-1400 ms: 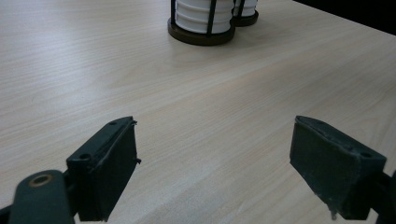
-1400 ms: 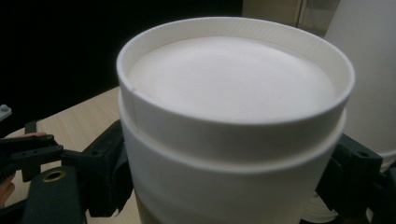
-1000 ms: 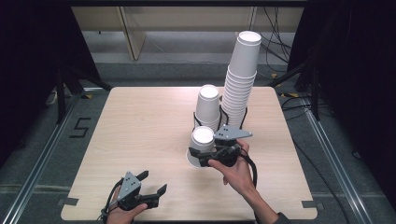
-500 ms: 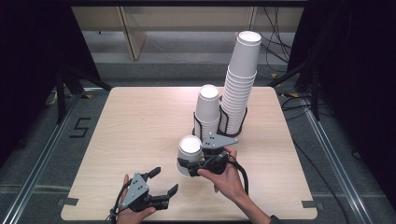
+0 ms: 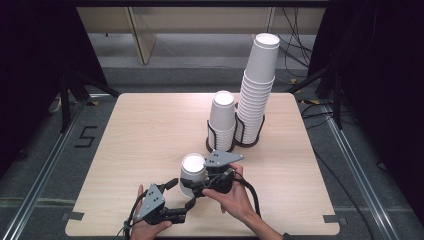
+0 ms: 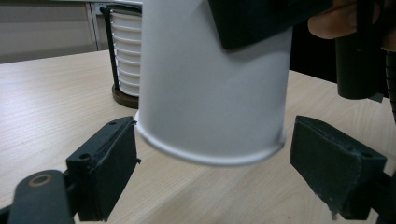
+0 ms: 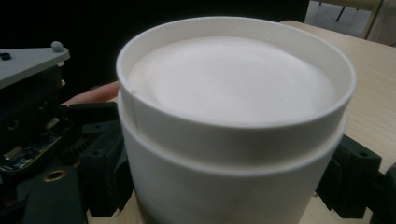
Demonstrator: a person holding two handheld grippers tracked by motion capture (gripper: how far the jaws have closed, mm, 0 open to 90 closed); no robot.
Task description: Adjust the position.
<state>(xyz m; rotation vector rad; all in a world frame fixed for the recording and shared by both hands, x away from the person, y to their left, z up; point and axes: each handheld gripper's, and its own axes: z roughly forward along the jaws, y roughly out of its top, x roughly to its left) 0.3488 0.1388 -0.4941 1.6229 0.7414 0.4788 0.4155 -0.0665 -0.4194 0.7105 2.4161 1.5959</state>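
A white paper cup [image 5: 192,170] is held upside down, base up, just above the table [image 5: 140,135] near its front edge. My right gripper [image 5: 201,183] is shut on the cup's wall. Its jaws flank the cup [image 7: 233,116] in the right gripper view [image 7: 226,179]. My left gripper [image 5: 182,193] is open just in front of and below the cup. In the left gripper view its pads [image 6: 109,168] stand either side of the cup's rim [image 6: 210,84]. The left pad sits right at the rim and the right one a little off it.
Behind the hands stand two black wire holders. One holds a short stack of upturned white cups [image 5: 222,120]. The other, to its right, holds a tall leaning stack [image 5: 257,90]. The short stack's holder [image 6: 122,56] shows behind the held cup. Dark floor surrounds the table.
My right gripper has carried the cup away from the short stack, toward the front left and lower. My left gripper has shifted right and now brackets the cup's rim.
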